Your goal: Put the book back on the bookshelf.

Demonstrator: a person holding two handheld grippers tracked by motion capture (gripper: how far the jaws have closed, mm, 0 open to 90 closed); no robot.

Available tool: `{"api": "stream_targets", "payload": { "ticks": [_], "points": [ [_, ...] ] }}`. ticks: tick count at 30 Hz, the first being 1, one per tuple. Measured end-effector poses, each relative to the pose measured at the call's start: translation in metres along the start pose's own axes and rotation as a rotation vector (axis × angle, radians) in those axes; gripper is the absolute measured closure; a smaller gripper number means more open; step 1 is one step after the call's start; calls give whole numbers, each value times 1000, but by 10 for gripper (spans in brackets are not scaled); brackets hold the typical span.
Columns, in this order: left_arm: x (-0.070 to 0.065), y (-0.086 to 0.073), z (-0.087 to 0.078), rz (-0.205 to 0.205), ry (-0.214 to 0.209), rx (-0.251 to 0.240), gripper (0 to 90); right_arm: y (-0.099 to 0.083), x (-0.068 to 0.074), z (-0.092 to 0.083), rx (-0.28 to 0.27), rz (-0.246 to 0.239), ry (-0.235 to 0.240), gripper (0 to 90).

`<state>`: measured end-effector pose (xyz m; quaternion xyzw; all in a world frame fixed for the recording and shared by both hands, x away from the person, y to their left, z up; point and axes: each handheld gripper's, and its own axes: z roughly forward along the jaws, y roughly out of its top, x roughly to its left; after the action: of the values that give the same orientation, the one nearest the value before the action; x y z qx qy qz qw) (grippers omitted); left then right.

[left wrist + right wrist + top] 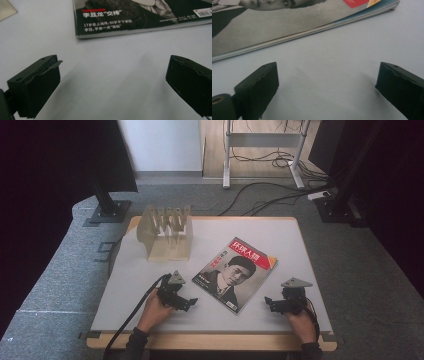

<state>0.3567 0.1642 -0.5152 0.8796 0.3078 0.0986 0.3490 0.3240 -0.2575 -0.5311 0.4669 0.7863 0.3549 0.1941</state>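
A magazine (235,272) with a portrait cover and a red title block lies flat and closed, turned at an angle, near the middle of the white table (300,250). My left gripper (188,302) rests on the table just left of the magazine's near corner, open and empty. In the left gripper view the magazine's spine edge (140,27) lies ahead of the wide-apart jaws. My right gripper (268,303) sits to the right of the magazine, open and empty. The right gripper view has the magazine's page edge (312,30) running across, just beyond the jaws.
A pale wooden rack (167,232) with upright slats stands at the table's back left. Black stands (107,205) and cables (270,195) lie on the grey carpet beyond the table. The table's wooden front edge (210,340) runs under my forearms.
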Motion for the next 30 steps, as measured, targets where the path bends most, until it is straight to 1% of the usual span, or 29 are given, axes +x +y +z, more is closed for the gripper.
{"api": "stream_targets", "payload": {
  "ticks": [3, 4, 5, 6, 8, 9, 10, 12, 14, 16, 18, 19, 22, 25, 27, 29, 30],
  "points": [
    [1, 13, 1, 25, -7, -3, 0, 3, 2, 0, -7, -16, 3, 0],
    [1, 13, 1, 25, -7, -3, 0, 3, 2, 0, -7, -16, 3, 0],
    [1, 16, 1, 32, -6, -9, 0, 4, 3, 0, -10, -17, 6, 0],
    [1, 23, 3, 47, -10, -4, 0, 7, 4, 0, -11, -26, 11, 0],
    [1, 26, 3, 53, -7, -10, 0, 8, 4, 0, -15, -27, 10, 0],
    [3, 33, 6, 58, -15, -9, 0, 10, 5, 0, -24, -26, 10, 0],
    [3, 33, 6, 58, -15, -9, 0, 10, 5, 0, -24, -26, 10, 0],
    [5, 38, 10, 73, -3, -3, 0, 13, 5, 1, -30, -27, 14, 0],
    [7, 44, 14, 81, -5, 9, 0, 15, 5, 3, -33, -29, 13, 0],
    [11, 47, 18, 78, -16, 7, 0, 18, 6, 5, -36, -28, 16, 0],
    [15, 52, 26, 80, -10, 14, 0, 22, 7, 9, -39, -31, 25, 0],
    [17, 53, 29, 80, -14, 17, 0, 23, 7, 11, -40, -33, 26, 0],
    [19, 54, 34, 74, -16, 14, 0, 25, 8, 14, -41, -35, 33, 0],
    [22, 56, 42, 72, -20, 23, 0, 30, 9, 21, -38, -38, 42, 0],
    [23, 57, 46, 64, -39, 19, 0, 32, 10, 25, -35, -38, 49, 0],
    [24, 58, 50, 58, -46, 20, 0, 33, 11, 28, -28, -46, 53, 0],
    [25, 58, 55, 56, -50, 29, 0, 33, 11, 30, -28, -47, 53, 0]
  ]
}}
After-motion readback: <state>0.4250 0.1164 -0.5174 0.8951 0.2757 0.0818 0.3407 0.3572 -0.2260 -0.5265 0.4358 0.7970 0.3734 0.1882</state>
